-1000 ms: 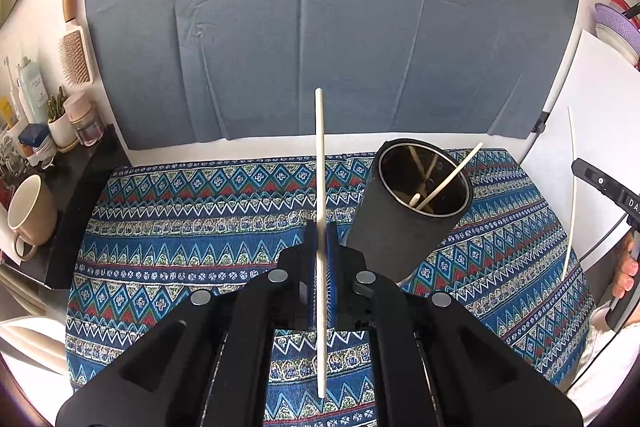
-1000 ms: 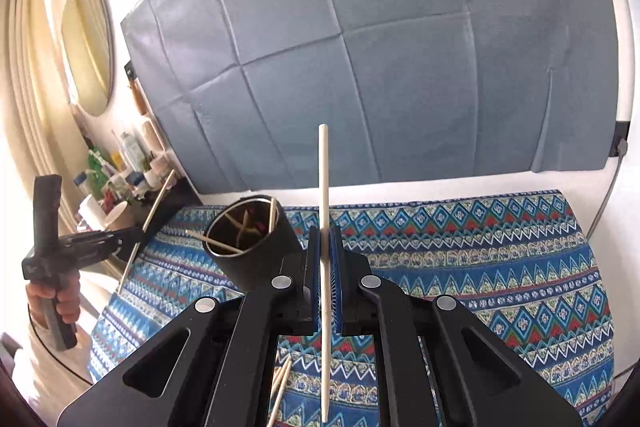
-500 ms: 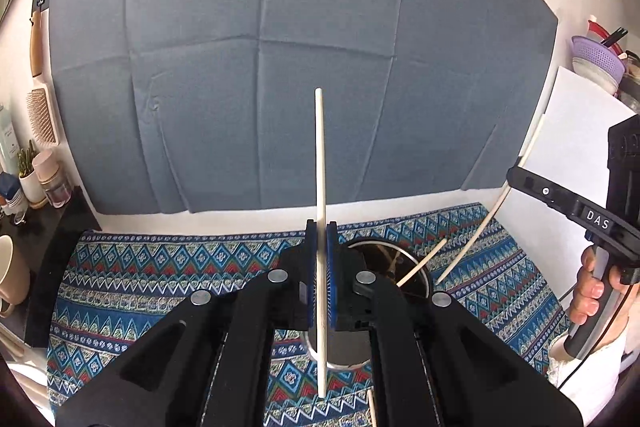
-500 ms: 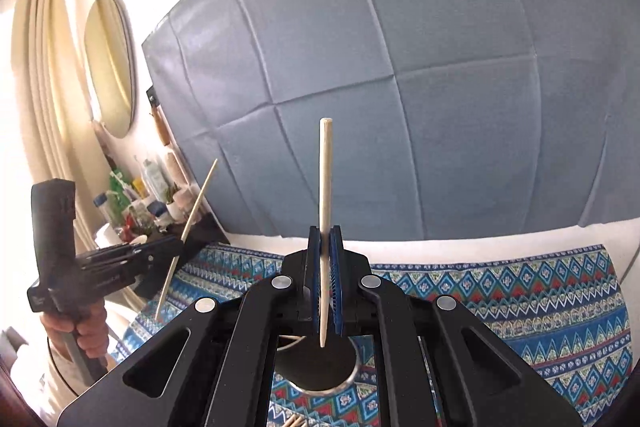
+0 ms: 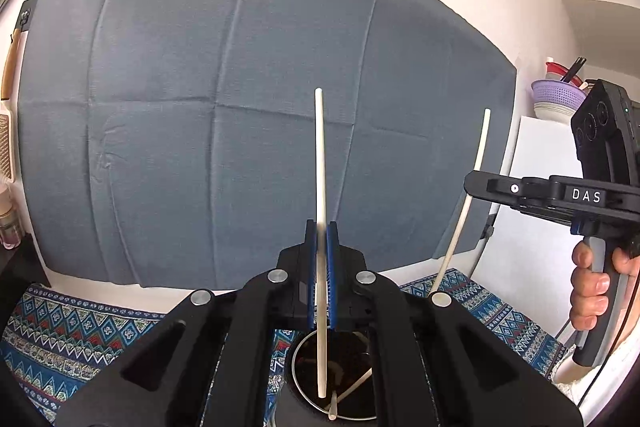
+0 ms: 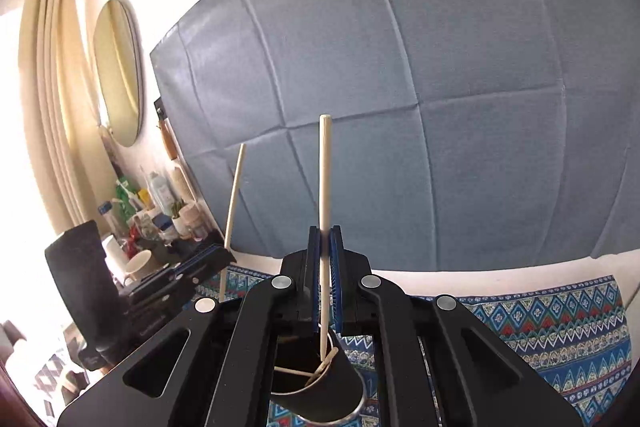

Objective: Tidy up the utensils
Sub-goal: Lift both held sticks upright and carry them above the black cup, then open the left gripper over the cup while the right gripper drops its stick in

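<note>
My left gripper (image 5: 321,239) is shut on a pale chopstick (image 5: 320,167) held upright, its lower tip over the mouth of the black cylindrical holder (image 5: 344,379). My right gripper (image 6: 325,243) is shut on another pale chopstick (image 6: 325,179), its lower tip inside the holder (image 6: 320,387), which has several sticks in it. The right gripper also shows in the left wrist view (image 5: 474,183), gripping its chopstick (image 5: 476,163). The left gripper shows in the right wrist view (image 6: 224,255) with its chopstick (image 6: 234,195).
A blue patterned cloth (image 6: 540,323) covers the table (image 5: 60,331). A grey sheet (image 5: 240,107) hangs behind. A shelf with bottles and a mug (image 6: 140,263) stands at the left. A purple colander (image 5: 556,99) sits on a white board at the right.
Both grippers have moved in over the holder with their chopsticks and tilted upward; the holder now lies directly beneath both, and the right chopstick's tip has dipped into it.
</note>
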The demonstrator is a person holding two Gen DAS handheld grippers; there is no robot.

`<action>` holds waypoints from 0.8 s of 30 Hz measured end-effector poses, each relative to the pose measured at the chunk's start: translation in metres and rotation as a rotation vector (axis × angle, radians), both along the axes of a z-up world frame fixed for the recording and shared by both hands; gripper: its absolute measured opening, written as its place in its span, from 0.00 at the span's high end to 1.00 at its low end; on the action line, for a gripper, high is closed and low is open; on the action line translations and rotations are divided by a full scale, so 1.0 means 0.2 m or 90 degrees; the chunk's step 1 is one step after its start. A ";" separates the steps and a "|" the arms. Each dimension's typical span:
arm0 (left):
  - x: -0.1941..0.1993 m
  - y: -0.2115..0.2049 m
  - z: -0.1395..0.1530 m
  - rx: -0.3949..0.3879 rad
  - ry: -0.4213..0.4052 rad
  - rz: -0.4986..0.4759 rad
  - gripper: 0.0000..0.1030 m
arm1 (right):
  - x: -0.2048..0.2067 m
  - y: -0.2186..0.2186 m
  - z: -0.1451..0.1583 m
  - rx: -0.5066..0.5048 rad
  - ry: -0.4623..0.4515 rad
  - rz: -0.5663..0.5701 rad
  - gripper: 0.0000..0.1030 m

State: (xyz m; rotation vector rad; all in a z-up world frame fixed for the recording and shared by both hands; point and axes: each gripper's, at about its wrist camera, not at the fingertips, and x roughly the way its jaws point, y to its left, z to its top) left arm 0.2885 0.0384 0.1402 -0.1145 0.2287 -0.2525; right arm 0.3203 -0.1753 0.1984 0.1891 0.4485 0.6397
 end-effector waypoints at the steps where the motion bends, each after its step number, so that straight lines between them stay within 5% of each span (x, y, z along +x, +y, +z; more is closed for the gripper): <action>1: 0.01 0.01 -0.02 -0.005 -0.006 0.000 0.95 | 0.00 0.01 0.00 -0.002 0.000 0.001 0.95; 7: 0.05 0.05 -0.16 -0.055 -0.032 -0.040 0.95 | 0.02 0.07 -0.11 -0.022 0.016 0.018 0.95; 24: 0.00 0.05 -0.32 -0.012 -0.020 -0.047 0.95 | 0.05 0.18 -0.39 -0.071 0.072 0.054 0.95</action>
